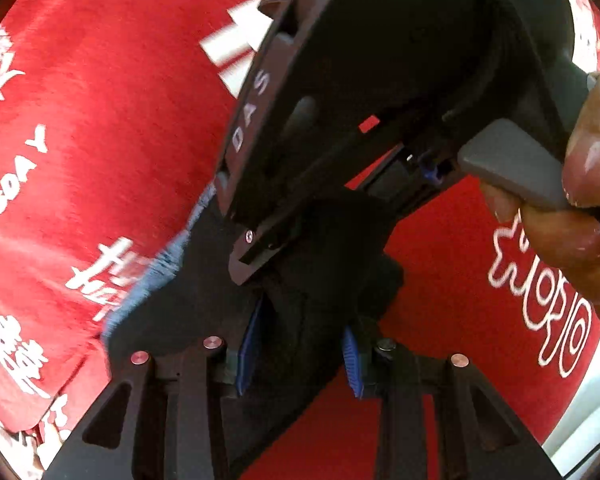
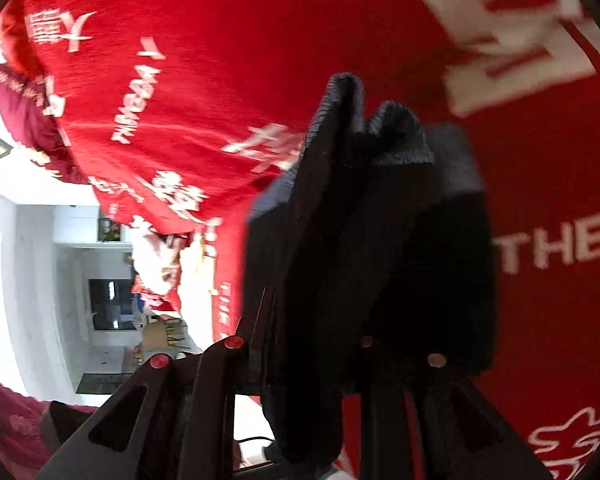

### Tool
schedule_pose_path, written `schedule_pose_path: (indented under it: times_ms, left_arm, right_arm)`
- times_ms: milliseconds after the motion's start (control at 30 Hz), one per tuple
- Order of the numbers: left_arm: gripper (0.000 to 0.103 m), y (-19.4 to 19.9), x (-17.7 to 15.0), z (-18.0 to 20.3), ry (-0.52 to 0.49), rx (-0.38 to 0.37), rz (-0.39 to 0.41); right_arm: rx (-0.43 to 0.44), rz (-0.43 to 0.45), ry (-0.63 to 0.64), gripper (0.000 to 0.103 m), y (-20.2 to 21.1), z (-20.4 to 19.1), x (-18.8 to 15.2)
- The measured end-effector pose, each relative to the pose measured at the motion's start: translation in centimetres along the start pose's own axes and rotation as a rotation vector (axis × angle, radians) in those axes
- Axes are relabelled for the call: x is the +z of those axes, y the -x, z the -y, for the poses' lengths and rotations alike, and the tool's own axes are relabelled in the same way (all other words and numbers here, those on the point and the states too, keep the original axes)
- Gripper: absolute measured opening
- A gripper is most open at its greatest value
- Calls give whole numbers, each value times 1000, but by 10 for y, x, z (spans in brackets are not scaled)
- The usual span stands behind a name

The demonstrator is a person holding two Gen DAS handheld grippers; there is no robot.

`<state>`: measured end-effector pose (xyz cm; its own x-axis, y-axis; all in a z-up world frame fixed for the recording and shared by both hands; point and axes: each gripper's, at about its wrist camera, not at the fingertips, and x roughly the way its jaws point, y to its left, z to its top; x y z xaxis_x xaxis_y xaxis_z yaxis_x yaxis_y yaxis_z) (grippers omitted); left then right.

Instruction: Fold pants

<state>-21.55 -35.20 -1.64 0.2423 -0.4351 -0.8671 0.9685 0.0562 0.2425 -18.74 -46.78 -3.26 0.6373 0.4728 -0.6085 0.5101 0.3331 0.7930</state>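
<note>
Left wrist view: left hand-held gripper (image 1: 300,354) pinched on a bunch of dark pants (image 1: 320,300) at lower centre, blue pads (image 1: 350,362) pressing the cloth from both sides. Right hand-held gripper (image 1: 256,256) crossing from upper right just above, very near, trigger squeezed by a hand (image 1: 580,208). Right wrist view: that gripper clamped on a thick stack of the same pants, ribbed edge pointing up-frame, long axis running away from the jaws. Beneath, red cloth (image 2: 220,40) with white lettering. Likely both ends being brought together for a fold.
</note>
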Motion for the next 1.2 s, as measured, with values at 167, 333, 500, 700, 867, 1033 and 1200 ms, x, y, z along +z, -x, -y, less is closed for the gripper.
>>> schedule_pose_path:
  times_ms: [167, 333, 500, 700, 867, 1033, 1200]
  left_arm:
    - [45, -18, -11, 8, -54, 10, -46]
    - [65, -6, -17, -13, 6, -36, -67]
    - [65, 11, -27, -44, 110, -63, -104]
    - [65, 12, -50, -92, 229, -5, -142]
    - [65, 8, -69, -129, 352, 35, -210]
    - [65, -3, -89, -148, 451, 11, -298]
    - [70, -6, -99, -158, 520, -37, -327]
  right_arm:
    - [-22, -17, -58, 25, -16, 37, -8]
    - [-48, -14, -59, 28, -15, 41, -12]
    - [-125, 4, -41, 45, -18, 23, -10]
    - [-383, 24, 4, 55, -4, 0, -16]
    - [-550, 18, 20, 73, -4, -1, -30]
    - [-581, 54, -30, 73, 0, 0, -38]
    - [-640, 68, -49, 77, 3, -8, -45]
